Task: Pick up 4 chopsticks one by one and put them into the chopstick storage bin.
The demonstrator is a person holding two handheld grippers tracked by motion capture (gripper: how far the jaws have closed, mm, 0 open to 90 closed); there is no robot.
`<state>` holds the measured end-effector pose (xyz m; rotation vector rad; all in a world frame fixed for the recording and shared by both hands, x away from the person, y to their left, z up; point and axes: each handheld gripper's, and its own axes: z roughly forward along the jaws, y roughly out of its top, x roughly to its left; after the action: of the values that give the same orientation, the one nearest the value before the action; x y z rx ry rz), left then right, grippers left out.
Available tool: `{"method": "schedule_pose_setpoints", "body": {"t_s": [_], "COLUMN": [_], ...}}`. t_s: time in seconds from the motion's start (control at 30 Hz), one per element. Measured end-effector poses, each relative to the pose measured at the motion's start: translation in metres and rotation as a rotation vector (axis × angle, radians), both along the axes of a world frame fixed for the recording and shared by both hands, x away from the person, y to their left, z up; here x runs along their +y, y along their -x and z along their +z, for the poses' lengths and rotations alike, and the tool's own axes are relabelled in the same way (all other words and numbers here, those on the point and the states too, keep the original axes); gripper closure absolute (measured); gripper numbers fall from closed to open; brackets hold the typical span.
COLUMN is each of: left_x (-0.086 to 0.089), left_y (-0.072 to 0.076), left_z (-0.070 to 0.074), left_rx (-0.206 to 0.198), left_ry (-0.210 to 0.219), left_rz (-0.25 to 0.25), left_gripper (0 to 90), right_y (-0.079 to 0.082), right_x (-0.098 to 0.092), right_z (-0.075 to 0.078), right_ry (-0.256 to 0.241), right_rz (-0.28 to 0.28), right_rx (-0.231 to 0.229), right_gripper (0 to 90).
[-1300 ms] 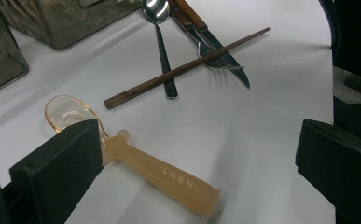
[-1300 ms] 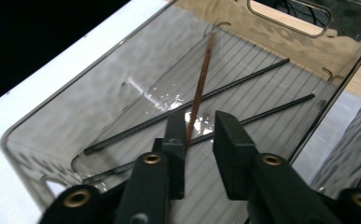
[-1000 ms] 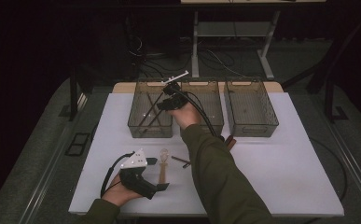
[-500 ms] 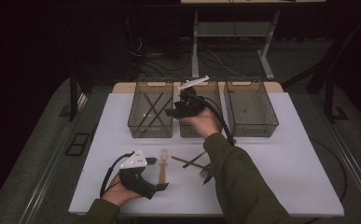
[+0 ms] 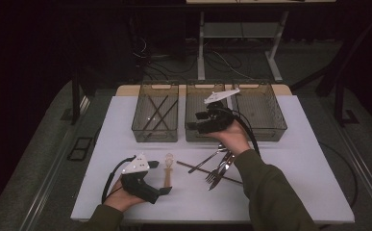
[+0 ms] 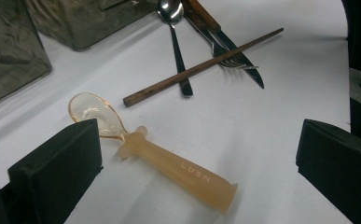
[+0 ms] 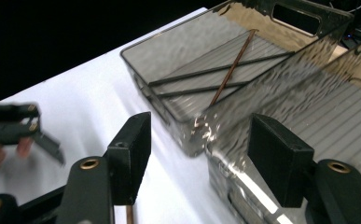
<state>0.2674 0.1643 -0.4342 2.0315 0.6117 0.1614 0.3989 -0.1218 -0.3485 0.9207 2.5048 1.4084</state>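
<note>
High view: sorting cutlery into three bins, partly done by my read; the left bin (image 5: 155,118) holds several dark chopsticks, the middle bin (image 5: 196,115) and right bin (image 5: 260,110) look empty. Left on the table (image 5: 294,183) near the bins: a baby spoon (image 5: 167,168), one chopstick (image 5: 207,172), metal cutlery (image 5: 219,166). Right gripper (image 5: 198,126) hovers over the middle bin's front edge, left gripper (image 5: 162,192) beside the baby spoon. Left gripper view: fingers (image 6: 57,172) wide, empty, straddling the baby spoon's bowl end; handle reads "LUSN". Right gripper view: fingers (image 7: 131,154) wide, empty, aimed at the left bin's corner; no other writing.
</note>
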Motion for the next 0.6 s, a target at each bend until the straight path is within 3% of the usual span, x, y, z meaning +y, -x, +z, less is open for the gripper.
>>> {"method": "schedule_pose_setpoints", "body": {"t_s": [0.17,0.37,0.43,0.6], "left_x": [0.001,0.002,0.002,0.002], "left_y": [-0.001,-0.002,-0.002,-0.001], "left_z": [0.0,0.0,0.0,0.0], "left_rx": [0.002,0.0,0.001,0.003], "left_ry": [0.006,0.006,0.006,0.002], "left_rz": [0.014,0.015,0.017,0.014], "left_gripper": [0.0,0.0,0.0,0.0], "right_y": [0.012,0.025,0.029,0.04], "right_x": [-0.019,-0.039,-0.044,-0.059], "right_z": [-0.006,-0.013,-0.015,-0.021], "right_ry": [0.0,-0.013,0.01,0.014], "right_rz": [0.01,0.029,0.031,0.041], "right_rx": [-0.016,-0.003,-0.008,-0.018], "right_gripper": [35.8,29.1,28.1,24.2]}}
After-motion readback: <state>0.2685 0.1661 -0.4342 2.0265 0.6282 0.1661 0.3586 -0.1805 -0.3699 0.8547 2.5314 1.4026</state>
